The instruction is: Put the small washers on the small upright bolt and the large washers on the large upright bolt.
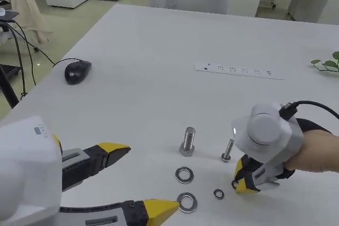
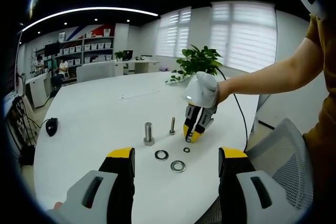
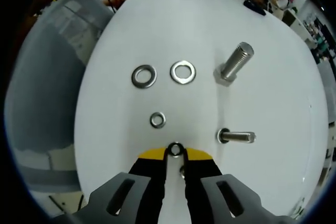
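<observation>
**Head view.** On the white table a black mouse lies at the far left. A white power strip lies along the far side, and both are well apart from the work. Green leaves are cut off by the right edge. The large bolt and small bolt stand upright side by side. In front of them lie the farther large washer and the nearer large washer. The loose small washer lies just beside the right gripper. That gripper points tips-down near the small bolt, and its white body hides the grip. The left gripper is cut off at the lower left, with its jaws spread and one tip just beside the nearer large washer.

**Left gripper view.** The left gripper has its jaws wide apart, holding nothing. Just ahead lie the nearer large washer, the farther large washer and the loose small washer. Beyond them stand the large bolt and the small bolt. The right gripper stands just right of the small bolt. A potted plant sits behind, and a mesh chair is at the table's right edge.

**Right gripper view.** The right gripper has its jaws pressed almost together, pinching the pinched washer at the very tips. The small bolt is near, off to the right and apart from the tips. The loose small washer lies just ahead. Farther on are the nearer large washer, the farther large washer and the large bolt. A dim shape lower between the jaws cannot be made out.
</observation>
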`<control>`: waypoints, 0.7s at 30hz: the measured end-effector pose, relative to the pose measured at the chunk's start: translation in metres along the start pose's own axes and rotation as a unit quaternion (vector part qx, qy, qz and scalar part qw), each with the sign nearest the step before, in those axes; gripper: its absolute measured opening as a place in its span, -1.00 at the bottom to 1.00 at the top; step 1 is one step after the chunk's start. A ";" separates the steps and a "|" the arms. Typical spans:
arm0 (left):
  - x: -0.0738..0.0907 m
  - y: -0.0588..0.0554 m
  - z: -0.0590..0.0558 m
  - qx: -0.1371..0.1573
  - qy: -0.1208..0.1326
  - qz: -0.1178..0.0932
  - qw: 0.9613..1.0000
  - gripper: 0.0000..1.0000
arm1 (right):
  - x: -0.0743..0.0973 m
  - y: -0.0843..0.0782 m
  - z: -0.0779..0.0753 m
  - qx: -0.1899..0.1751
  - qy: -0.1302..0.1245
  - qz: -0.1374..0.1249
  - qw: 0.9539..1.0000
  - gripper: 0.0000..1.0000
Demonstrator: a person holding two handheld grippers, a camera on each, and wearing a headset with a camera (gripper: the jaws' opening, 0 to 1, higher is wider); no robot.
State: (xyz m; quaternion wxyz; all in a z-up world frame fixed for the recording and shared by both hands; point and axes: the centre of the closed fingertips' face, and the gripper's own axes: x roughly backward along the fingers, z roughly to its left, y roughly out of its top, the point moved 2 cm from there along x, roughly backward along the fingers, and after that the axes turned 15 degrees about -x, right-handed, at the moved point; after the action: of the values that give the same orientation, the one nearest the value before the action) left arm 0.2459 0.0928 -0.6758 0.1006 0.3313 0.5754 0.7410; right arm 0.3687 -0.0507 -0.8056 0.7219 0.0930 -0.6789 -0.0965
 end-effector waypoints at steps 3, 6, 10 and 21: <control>0.000 -0.001 -0.001 -0.001 -0.001 0.002 1.000 0.27 | 0.000 -0.001 0.000 0.001 -0.002 0.004 1.000 -0.76; 0.000 -0.001 -0.002 0.000 -0.002 0.002 1.000 0.28 | 0.006 0.002 -0.001 -0.004 -0.001 -0.004 1.000 -0.76; -0.001 -0.001 -0.002 -0.001 -0.002 0.002 1.000 0.28 | 0.014 0.002 -0.004 -0.005 -0.005 -0.004 1.000 -0.76; -0.004 0.001 -0.002 -0.002 -0.001 -0.001 1.000 0.27 | 0.041 0.004 -0.012 0.001 -0.025 -0.007 1.000 -0.76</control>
State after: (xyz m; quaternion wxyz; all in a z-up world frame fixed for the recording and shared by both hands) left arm 0.2482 0.0891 -0.6763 0.1028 0.3312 0.5740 0.7418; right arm 0.3836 -0.0576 -0.7661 0.7037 0.0959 -0.6963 -0.1037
